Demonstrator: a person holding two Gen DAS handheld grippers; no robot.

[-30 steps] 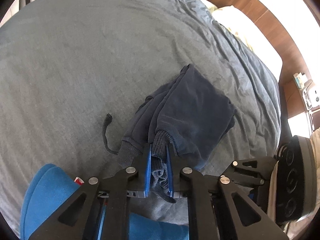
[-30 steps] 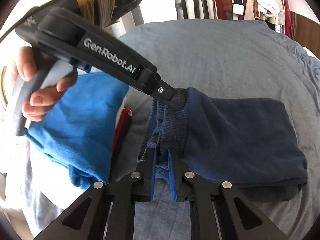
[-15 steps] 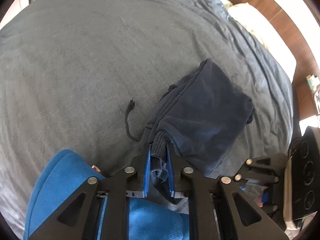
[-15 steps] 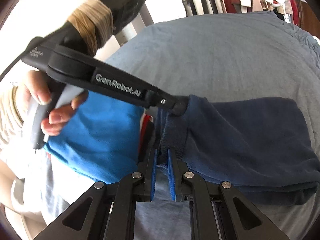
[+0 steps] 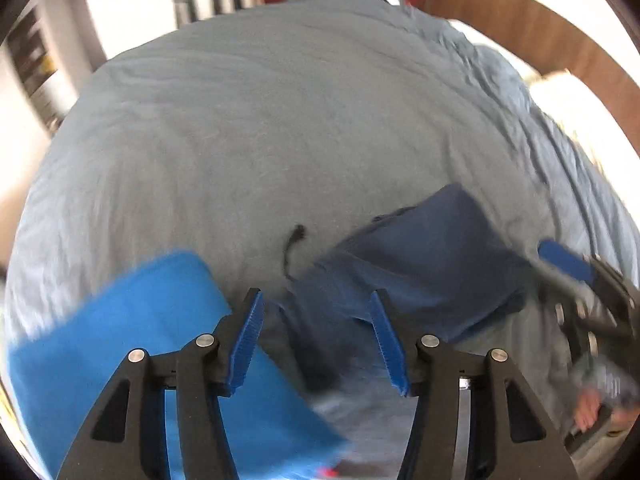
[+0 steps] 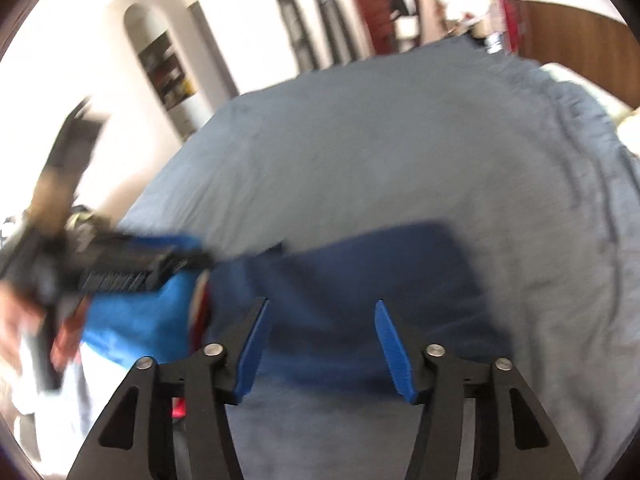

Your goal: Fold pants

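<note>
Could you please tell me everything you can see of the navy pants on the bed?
The navy pants are dark blue, soft knit fabric as it looks, folded into a compact, roughly rectangular bundle lying flat on the grey bedsheet. A dark drawstring trails out onto the sheet at their near-left edge. A bright blue garment lies beside them to the left. The left gripper and right gripper are both open; neither grips them. Motion blur hides finer detail.

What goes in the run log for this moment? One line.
left claw: open | right claw: open | navy pants: folded, on grey bedspread | beside blue garment
</note>
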